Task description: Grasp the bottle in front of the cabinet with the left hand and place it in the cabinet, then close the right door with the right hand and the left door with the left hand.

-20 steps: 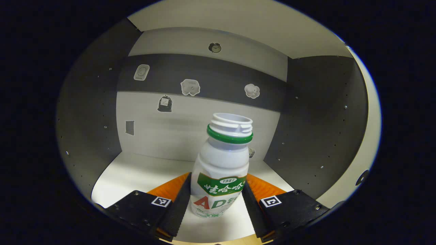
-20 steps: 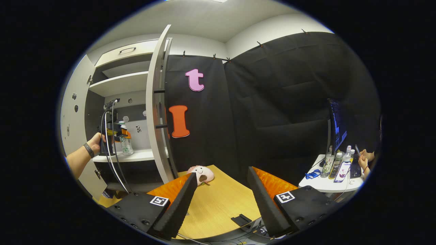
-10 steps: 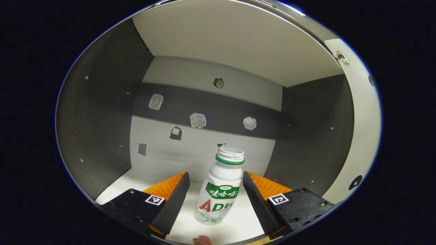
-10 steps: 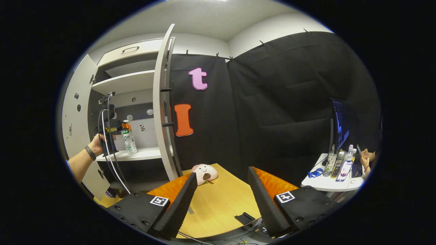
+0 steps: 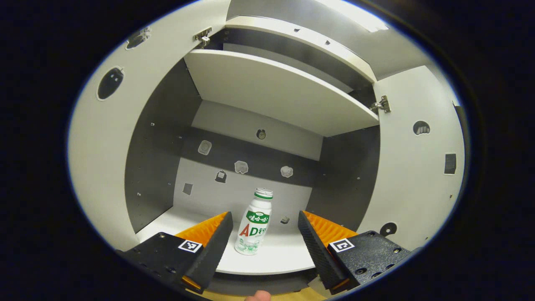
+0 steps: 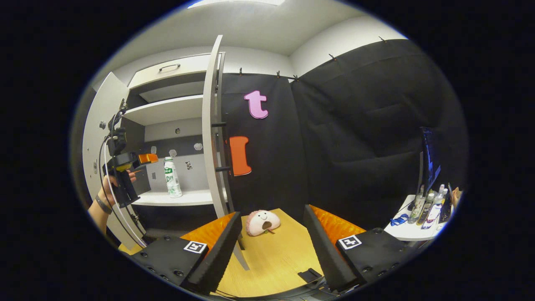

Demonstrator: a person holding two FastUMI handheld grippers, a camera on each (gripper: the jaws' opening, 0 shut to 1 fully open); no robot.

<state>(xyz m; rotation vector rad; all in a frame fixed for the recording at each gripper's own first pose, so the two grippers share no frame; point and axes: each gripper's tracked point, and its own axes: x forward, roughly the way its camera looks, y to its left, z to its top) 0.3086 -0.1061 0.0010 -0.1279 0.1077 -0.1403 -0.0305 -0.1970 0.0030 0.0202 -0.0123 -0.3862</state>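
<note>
Left gripper view: my left gripper [image 5: 263, 234] sits at the frame's bottom, its fingers spread and touching nothing. Beyond the gap, at lower centre, the uncapped yogurt-drink bottle [image 5: 253, 221] stands upright on the cabinet [image 5: 276, 90] shelf. Right gripper view: my right gripper [image 6: 271, 232], fingers likewise spread, hangs over the wooden surface [image 6: 271, 255]; the right door [image 6: 212, 125] stands open at centre left.
</note>
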